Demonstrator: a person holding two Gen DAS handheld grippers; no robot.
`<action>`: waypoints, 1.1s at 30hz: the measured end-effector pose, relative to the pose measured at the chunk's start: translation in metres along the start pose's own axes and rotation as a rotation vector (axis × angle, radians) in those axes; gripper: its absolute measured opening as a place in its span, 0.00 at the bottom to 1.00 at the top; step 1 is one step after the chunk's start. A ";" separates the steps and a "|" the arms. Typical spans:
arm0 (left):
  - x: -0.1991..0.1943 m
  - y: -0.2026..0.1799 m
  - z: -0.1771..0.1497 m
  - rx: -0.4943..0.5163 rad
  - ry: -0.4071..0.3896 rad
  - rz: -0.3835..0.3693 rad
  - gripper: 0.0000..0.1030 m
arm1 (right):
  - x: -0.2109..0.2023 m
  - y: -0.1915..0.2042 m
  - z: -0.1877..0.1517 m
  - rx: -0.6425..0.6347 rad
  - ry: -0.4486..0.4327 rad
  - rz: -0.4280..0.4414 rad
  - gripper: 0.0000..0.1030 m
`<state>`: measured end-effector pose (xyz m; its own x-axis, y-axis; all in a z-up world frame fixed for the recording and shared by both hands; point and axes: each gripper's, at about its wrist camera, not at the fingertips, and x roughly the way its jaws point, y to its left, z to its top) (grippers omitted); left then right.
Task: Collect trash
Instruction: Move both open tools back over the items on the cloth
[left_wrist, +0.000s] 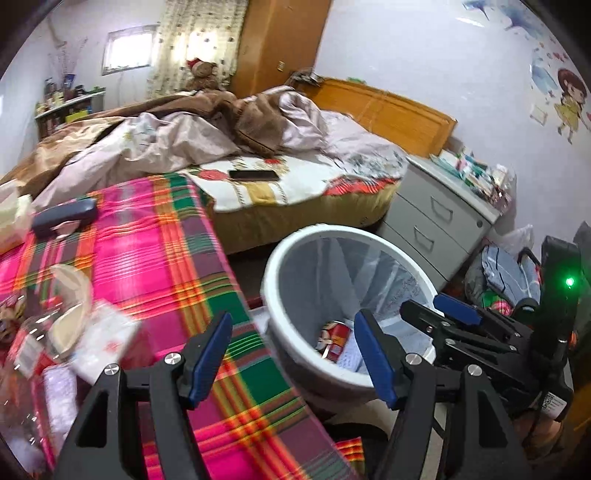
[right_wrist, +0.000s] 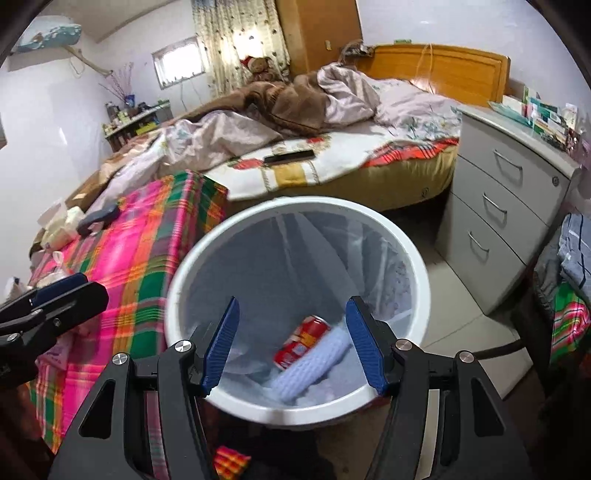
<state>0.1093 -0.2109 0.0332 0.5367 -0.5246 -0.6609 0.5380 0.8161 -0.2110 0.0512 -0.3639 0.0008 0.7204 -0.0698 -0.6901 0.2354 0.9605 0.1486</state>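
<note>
Using the white bin (right_wrist: 295, 410) as reference, going left to right.

Left of the bin: the plaid-covered table (left_wrist: 155, 258), with leftover trash at its near-left end: a clear plastic container (left_wrist: 33, 332) and a white wrapper (left_wrist: 103, 332), both blurred, so I can't say exactly what they are. A dark case (left_wrist: 64, 218) is sitting further back on the table; looks like a keeper, not trash.

My left gripper (left_wrist: 291, 358) is hovering over the table edge just beside the bin rim, jaws roughly half open, nothing between them.

Over the bin: my right gripper (right_wrist: 291, 339) is hanging right above the mouth, jaws apart, nothing in them. A red can (right_wrist: 301, 341) and a white ribbed item (right_wrist: 314, 363) are lying at the bottom of the liner, touching each other.

Step, as I'm reading it: the drop into the bin is done and both grippers are free for the next pick.

Next move: I'm swinging the left gripper out to the table's left end for the wrapper or container. The container looks wide and slippery, so it needs wider jaws and a centred grip.
</note>
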 end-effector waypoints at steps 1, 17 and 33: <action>-0.006 0.005 -0.001 -0.004 -0.013 0.013 0.68 | -0.003 0.005 0.000 -0.002 -0.009 0.016 0.60; -0.094 0.091 -0.042 -0.148 -0.137 0.219 0.72 | -0.007 0.090 -0.014 -0.144 -0.047 0.221 0.60; -0.128 0.174 -0.096 -0.328 -0.111 0.377 0.73 | 0.017 0.154 -0.024 -0.270 -0.004 0.353 0.60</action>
<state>0.0721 0.0216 0.0114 0.7298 -0.1875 -0.6575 0.0710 0.9773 -0.1998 0.0838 -0.2105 -0.0049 0.7283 0.2748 -0.6277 -0.2040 0.9615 0.1843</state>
